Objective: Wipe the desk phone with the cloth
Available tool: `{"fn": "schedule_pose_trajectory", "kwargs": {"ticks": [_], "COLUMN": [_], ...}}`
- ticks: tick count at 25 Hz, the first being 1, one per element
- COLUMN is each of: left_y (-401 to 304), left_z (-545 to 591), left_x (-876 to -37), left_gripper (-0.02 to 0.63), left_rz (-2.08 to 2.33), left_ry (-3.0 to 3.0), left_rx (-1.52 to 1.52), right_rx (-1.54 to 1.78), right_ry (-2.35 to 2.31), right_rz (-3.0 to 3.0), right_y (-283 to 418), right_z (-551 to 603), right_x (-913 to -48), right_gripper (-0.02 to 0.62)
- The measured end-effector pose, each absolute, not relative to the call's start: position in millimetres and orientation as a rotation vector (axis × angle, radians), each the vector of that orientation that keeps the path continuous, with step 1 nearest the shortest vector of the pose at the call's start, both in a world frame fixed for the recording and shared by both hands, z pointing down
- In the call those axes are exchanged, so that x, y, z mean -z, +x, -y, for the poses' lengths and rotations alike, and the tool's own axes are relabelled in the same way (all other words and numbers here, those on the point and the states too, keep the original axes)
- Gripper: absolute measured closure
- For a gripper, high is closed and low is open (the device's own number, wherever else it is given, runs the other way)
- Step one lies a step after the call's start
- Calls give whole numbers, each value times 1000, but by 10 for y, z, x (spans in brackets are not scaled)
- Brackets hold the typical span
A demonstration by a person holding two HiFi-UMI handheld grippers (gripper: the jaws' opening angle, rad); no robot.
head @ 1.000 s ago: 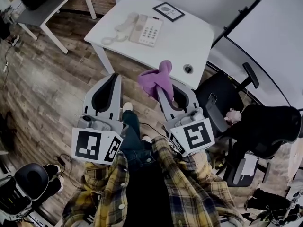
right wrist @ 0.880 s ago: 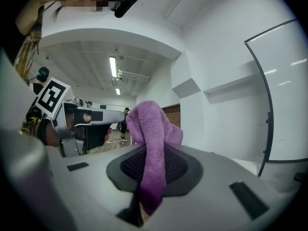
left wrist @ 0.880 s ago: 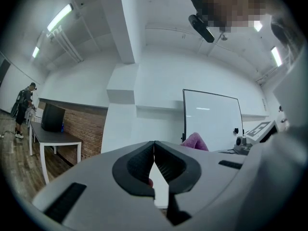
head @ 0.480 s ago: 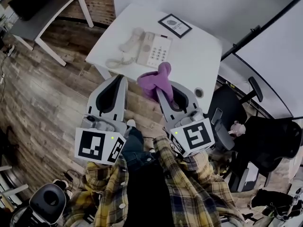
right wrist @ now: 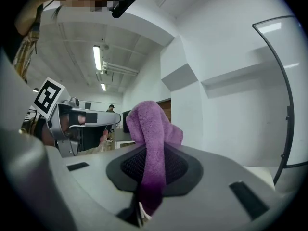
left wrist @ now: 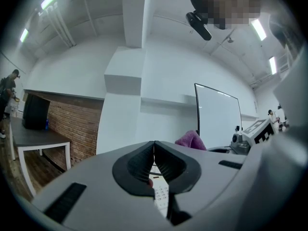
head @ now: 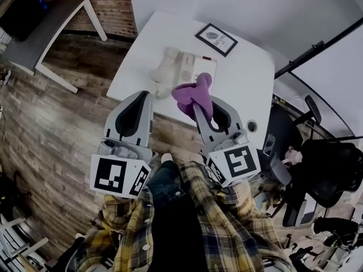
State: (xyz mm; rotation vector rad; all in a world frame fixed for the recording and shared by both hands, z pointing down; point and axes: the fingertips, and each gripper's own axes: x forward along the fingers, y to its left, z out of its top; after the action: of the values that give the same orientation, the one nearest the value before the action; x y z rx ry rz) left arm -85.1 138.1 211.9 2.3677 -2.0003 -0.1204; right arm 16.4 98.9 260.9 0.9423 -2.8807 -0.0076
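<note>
Bare tabletop lies right of the desk phone; a framed picture stands beyond it

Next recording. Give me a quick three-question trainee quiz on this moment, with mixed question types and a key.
1. True or false: the left hand-held gripper has its jaws together and grips nothing.
2. Which thing lies on the white table beyond the desk phone? A) a mug B) a framed picture C) a laptop
3. Fill in: the right hand-held gripper is shut on the purple ____.

Key: 1 true. 2 B. 3 cloth.
</note>
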Motion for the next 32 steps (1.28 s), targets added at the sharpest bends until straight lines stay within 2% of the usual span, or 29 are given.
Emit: {"fn": "schedule_pose_trajectory", "kwargs": {"ticks": [10,24,32], "left_y": [-992,-992,-897], "left_z": [-928,700,1222], "left_x": [-2363,-2301,-2225], "left_gripper": [591,591,591], "left_rz": [1904,1836,1828], "left_ry": [2359,2416,2428], "left_rx": [86,102,114], "right_rx": [-58,-115,-125], "right_ry": [999,1005,974], "right_rz": [2813,2781,2785], "right_y": [61,-42,14], "right_z": [-544,877,1351], "right_x": [-2809,-2912,-2871], "right_gripper": [528,528,528]}}
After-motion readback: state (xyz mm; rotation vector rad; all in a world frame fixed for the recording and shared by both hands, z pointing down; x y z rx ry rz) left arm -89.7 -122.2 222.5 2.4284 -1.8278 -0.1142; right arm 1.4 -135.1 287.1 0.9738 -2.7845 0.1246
